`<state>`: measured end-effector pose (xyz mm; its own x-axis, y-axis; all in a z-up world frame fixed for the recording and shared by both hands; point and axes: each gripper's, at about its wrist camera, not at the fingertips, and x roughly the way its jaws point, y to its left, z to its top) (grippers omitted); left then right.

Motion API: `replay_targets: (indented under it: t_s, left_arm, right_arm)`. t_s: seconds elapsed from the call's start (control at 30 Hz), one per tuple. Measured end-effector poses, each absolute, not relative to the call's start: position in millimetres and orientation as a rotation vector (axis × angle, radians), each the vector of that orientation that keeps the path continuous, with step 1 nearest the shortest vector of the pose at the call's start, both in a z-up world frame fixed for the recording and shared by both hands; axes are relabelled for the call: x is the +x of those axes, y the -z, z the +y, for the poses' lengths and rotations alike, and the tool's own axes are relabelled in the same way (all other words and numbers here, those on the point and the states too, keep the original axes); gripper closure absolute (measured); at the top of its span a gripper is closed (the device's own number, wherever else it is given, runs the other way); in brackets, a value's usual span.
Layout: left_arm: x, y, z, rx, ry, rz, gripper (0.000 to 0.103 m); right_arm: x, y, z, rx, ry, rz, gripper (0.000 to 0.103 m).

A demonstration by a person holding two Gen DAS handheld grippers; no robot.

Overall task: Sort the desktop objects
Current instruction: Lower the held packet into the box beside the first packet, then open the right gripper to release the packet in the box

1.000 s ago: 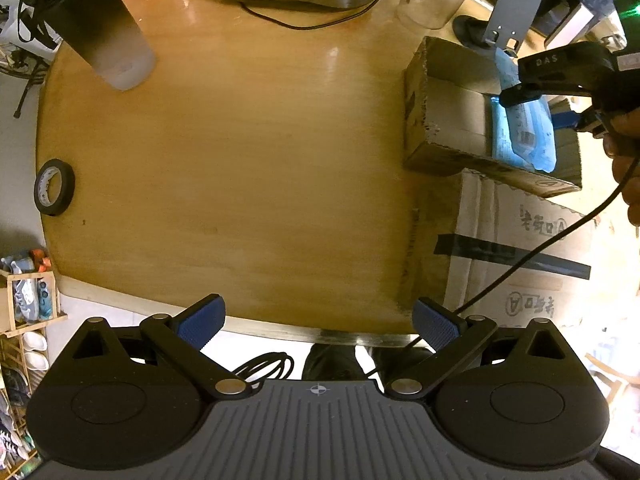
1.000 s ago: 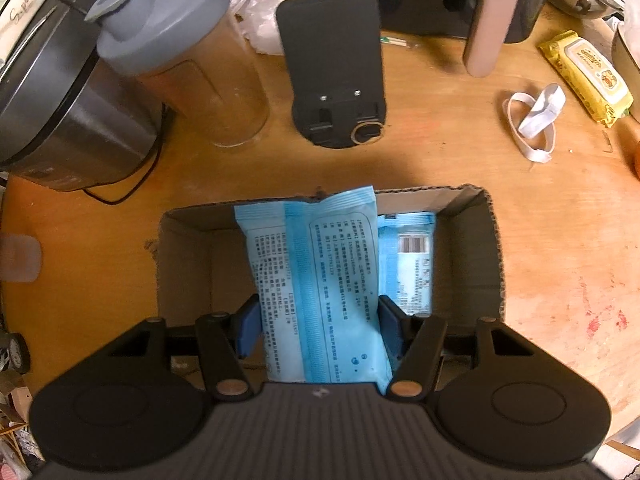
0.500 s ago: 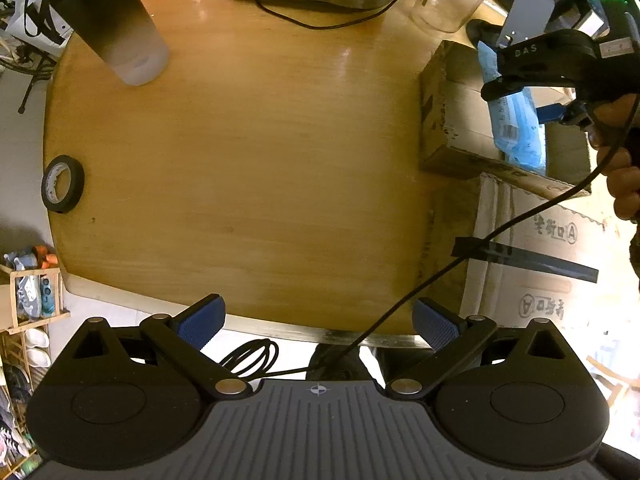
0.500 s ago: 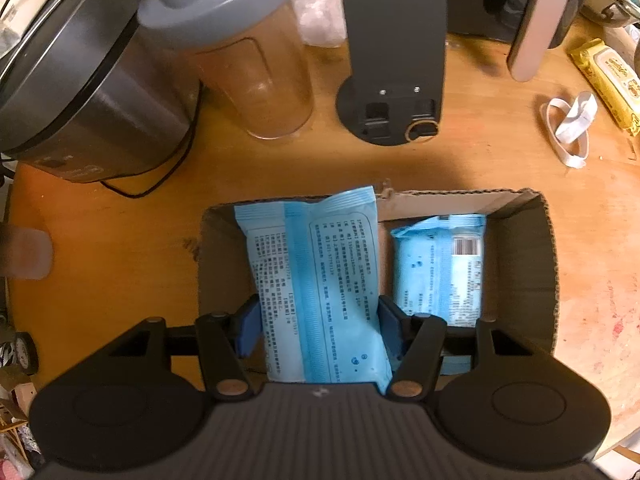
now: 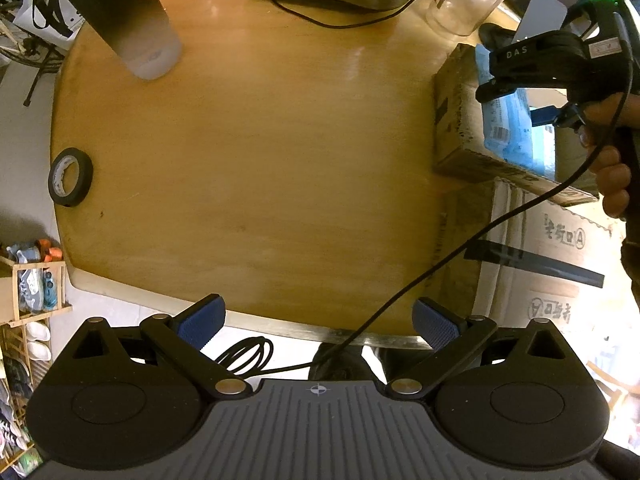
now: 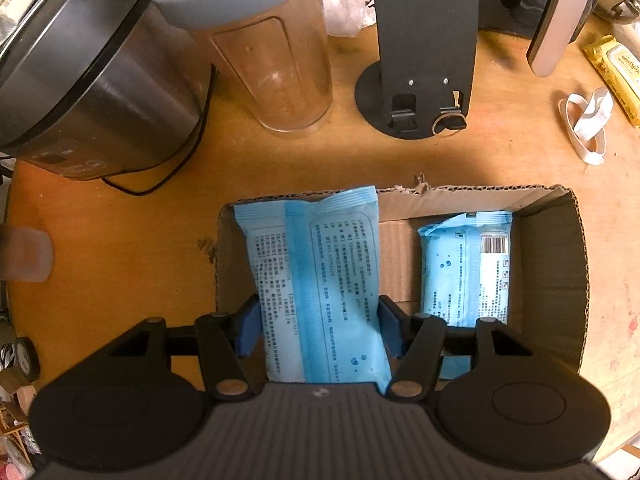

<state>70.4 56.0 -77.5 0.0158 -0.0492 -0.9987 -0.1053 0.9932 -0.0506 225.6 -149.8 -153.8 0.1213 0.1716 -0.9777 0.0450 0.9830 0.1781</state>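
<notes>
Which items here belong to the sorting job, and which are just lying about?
In the job:
- blue wipes pack, held by the right tongs
- cardboard box
- second blue pack, already inside

Lying about:
- rice cooker
- shaker bottle
- phone stand
- black tape roll
- yellow wipes pack

Warm, dimmish indoor light — glare streaks the wooden table [image 5: 256, 152] near its far edge. Both fisheye views bend strongly at the rims, corners darkening; the cardboard box [image 6: 560, 264] interior sits shadowed.
</notes>
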Motion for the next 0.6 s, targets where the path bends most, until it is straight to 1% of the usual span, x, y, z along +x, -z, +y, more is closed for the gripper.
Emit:
replay_targets:
  t_s: [0.1,0.13,0.17,0.23,0.3,0.33,0.6]
  left_arm:
    - [70.6,78.4,56.5,-0.122,-0.045,1.558,0.0]
    - [70.5,78.5,56.5,-0.122,-0.046,1.559,0.0]
    - [70.6,78.6,56.6,-0.123,-0.046,1.559,0.0]
    - [70.6,78.7,56.5,-0.123,-0.046,1.559,0.0]
    - [70.3,78.3,56.2,-0.122,-0.045,1.557,0.0]
    - [70.1,78.2,56.0,-0.122,-0.045,1.556,0.0]
    - [69.9,78.0,53.7,-0.127,-0.04,1.554,0.0]
  right_arm:
    - [226.2,157.6,-148.5,0.176,-0.091,1.452,0.044]
    - [226.4,159.0,-147.9,0.175,-0.091,1.453,0.043]
    - [227.0,161.0,-146.7,0.166,-0.09,1.457,0.039]
    - [227.7,163.3,-144.6,0.145,-0.088,1.457,0.012]
    - [227.6,163.0,-143.0,0.12,-0.085,1.444,0.002]
    - [227.4,161.9,-143.1,0.119,-0.087,1.439,0.0]
    - [226.2,156.9,-146.1,0.118,-0.097,1.444,0.0]
